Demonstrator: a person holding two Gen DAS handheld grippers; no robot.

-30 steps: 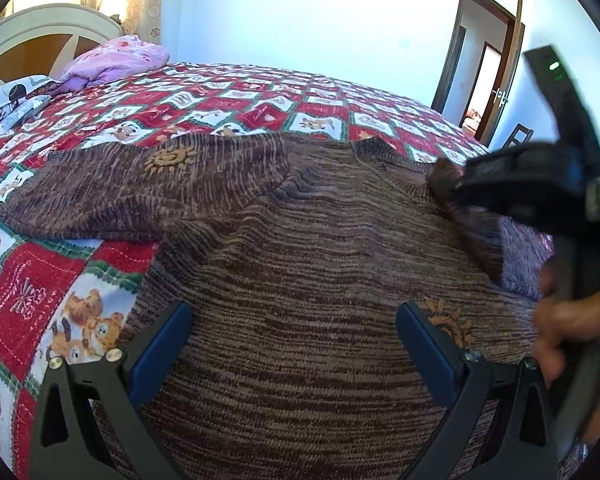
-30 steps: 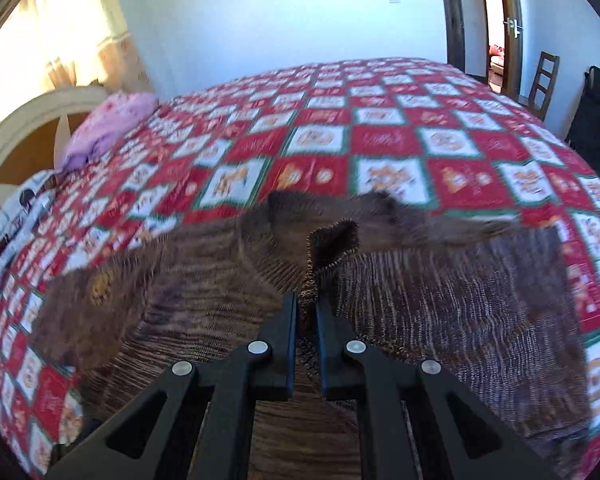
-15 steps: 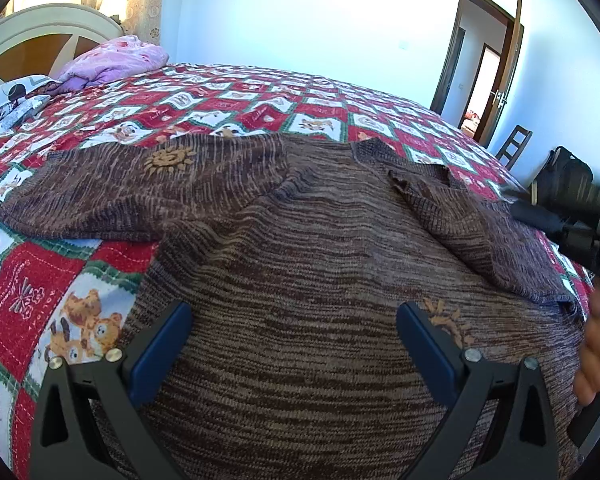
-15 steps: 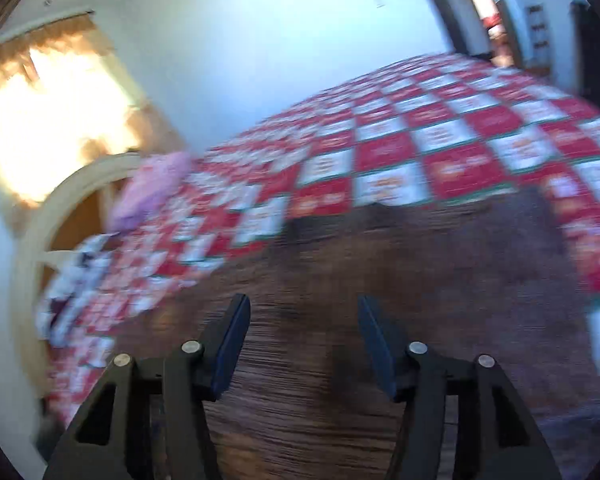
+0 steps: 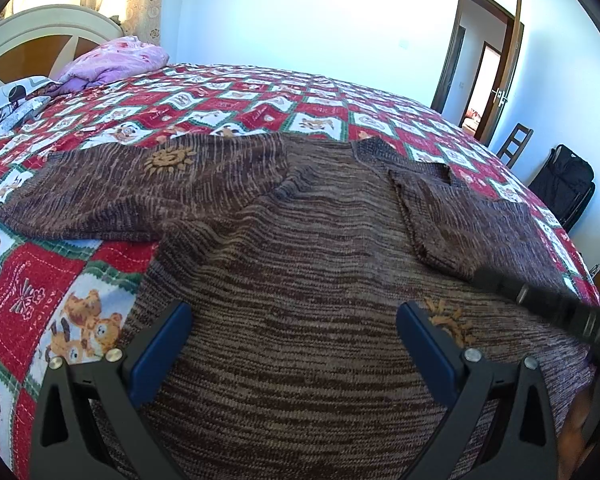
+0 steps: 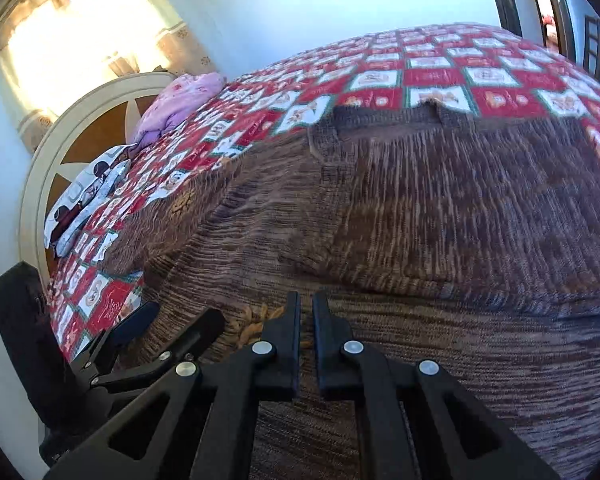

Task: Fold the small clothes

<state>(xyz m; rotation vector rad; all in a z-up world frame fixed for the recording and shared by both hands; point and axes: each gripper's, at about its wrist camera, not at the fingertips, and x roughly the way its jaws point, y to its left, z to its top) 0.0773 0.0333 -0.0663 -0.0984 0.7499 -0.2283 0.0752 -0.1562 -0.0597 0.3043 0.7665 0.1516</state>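
Observation:
A brown striped knit sweater (image 5: pixel 300 248) lies flat on the bed. Its left sleeve (image 5: pixel 112 196) is spread out over the quilt. Its right sleeve (image 5: pixel 460 216) is folded in across the body. My left gripper (image 5: pixel 294 340) is open and empty, low over the sweater's lower body. My right gripper (image 6: pixel 306 320) has its jaws nearly together just above the sweater (image 6: pixel 440 220), near an orange sun patch (image 6: pixel 256 320); no cloth shows between them. The right gripper also shows in the left wrist view (image 5: pixel 548 304) at the right edge. The left gripper shows at the lower left of the right wrist view (image 6: pixel 140 320).
A red, white and green patchwork quilt (image 5: pixel 260 96) covers the bed. A pink blanket (image 5: pixel 116 60) and a headboard (image 5: pixel 40 36) are at the far left. A door (image 5: pixel 496 76), a chair (image 5: pixel 514 144) and a black bag (image 5: pixel 564 184) stand at the right.
My right gripper let go of the right sleeve, which now lies folded across the body. It opened, drew back to the lower right, then shut again. My left gripper has not moved.

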